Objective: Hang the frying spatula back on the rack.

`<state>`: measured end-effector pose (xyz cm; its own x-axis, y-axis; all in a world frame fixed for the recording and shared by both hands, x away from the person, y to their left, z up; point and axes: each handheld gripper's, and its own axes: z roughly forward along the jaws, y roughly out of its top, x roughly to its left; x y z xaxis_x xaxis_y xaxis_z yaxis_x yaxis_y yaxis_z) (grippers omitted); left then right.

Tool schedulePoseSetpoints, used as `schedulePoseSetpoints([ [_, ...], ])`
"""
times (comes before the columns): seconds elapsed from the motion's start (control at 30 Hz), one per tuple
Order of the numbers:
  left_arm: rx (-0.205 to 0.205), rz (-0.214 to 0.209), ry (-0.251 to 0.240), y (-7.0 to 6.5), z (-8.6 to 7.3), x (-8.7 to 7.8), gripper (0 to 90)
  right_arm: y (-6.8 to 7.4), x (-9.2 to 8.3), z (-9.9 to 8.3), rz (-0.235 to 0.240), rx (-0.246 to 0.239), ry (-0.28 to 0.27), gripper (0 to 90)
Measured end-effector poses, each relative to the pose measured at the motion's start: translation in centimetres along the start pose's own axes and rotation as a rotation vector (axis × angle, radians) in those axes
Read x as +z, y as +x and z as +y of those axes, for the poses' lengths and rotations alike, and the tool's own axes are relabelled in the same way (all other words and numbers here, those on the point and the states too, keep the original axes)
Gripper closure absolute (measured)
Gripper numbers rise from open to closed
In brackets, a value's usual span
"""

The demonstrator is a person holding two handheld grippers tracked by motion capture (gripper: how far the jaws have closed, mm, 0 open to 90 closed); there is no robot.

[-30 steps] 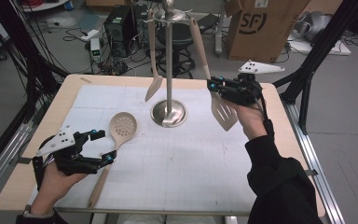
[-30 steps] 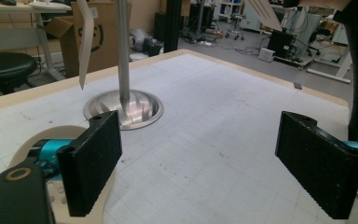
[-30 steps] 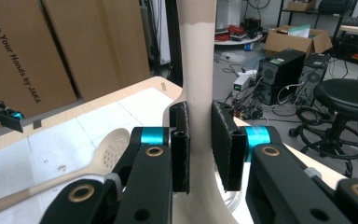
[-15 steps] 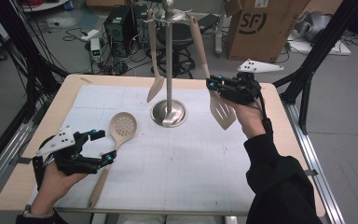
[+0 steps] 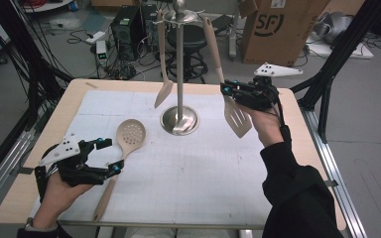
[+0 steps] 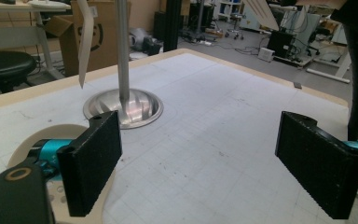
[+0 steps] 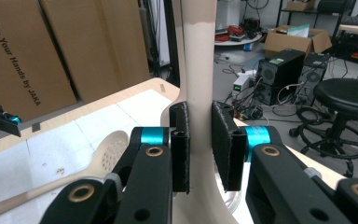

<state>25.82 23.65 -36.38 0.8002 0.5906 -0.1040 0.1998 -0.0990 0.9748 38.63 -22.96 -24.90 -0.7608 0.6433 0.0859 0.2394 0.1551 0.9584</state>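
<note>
Right now the right claw (image 5: 228,91) pinches the beige slotted spatula (image 5: 237,118) hanging upper right on the steel rack (image 5: 179,74); a jerk could topple it. Lower left, the left claw (image 5: 110,156) gapes empty.

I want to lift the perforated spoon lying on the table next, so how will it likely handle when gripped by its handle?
The perforated spoon looks stiff and light: slim handle, thin holed bowl. It lies flat, so it probably won't roll. Gripped far down the handle, the bowl end may dip.
</note>
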Motion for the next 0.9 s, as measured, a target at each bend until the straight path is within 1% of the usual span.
schedulePoseSetpoints([
  [0.23, -0.003, 0.001, -0.001, 0.0, 0.0, 0.0, 15.1, -0.1, 0.3, 0.0, 0.003, 0.006, 0.003, 78.3],
  [0.9, -0.006, 0.004, -0.002, 0.2, -0.1, -0.3, 15.1, -0.2, 1.4, 0.0, 0.01, 0.005, 0.012, 78.3],
])
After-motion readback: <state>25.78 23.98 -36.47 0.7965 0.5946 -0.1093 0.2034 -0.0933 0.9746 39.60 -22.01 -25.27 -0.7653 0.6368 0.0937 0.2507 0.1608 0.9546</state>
